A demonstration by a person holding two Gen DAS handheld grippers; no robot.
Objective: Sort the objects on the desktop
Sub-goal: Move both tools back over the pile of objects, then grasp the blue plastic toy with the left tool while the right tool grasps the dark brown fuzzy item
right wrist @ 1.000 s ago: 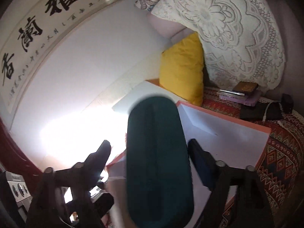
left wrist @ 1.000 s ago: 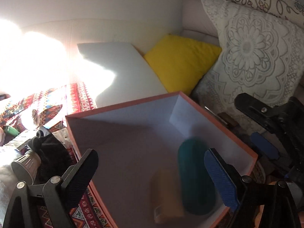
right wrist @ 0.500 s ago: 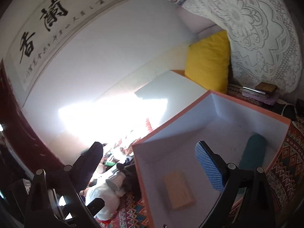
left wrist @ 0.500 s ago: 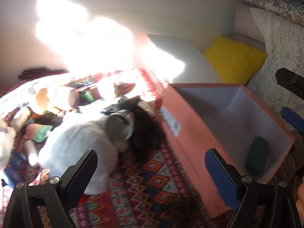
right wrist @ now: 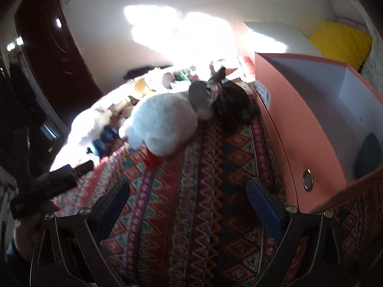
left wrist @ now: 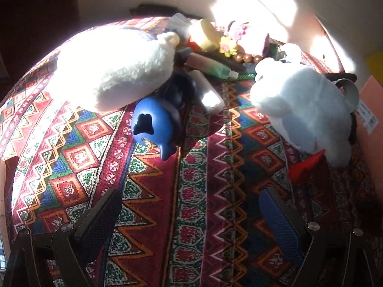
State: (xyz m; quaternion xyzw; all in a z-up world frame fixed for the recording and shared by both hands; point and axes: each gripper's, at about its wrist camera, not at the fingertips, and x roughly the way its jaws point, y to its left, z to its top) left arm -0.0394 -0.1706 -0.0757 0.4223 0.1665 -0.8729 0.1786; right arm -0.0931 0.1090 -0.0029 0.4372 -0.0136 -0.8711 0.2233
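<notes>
Patterned red cloth (left wrist: pixel 191 203) over the table, strewn with things yet to be sorted. Left gripper (left wrist: pixel 189 215) at the bottom of the left wrist view, fingers spread wide, nothing between them, pointed toward the pile. Blue toy (left wrist: pixel 153 126) at centre left of that view, lying just beside a dark blue object and touching the edge of a white plush toy (left wrist: pixel 112 67) at upper left. Second white plush toy (left wrist: pixel 304 110) at centre right, red piece at its lower end. Tubes, beads and flowers crowded along the top centre, too washed out by sunlight to tell apart well. Right gripper (right wrist: pixel 189 205) at the bottom of the right wrist view, fingers likewise wide apart and empty, low over the cloth. Orange box (right wrist: pixel 287 124) at the right of that view, open, with a dark teal case (right wrist: pixel 368 153) already inside against its near wall. Judged step: between placements, reaching for a fresh item. Next move probably calls for lowering the left fingers around the blue toy, nearest and most exposed, closing without snagging the plush beside it, then carrying it rightward to the box.
</notes>
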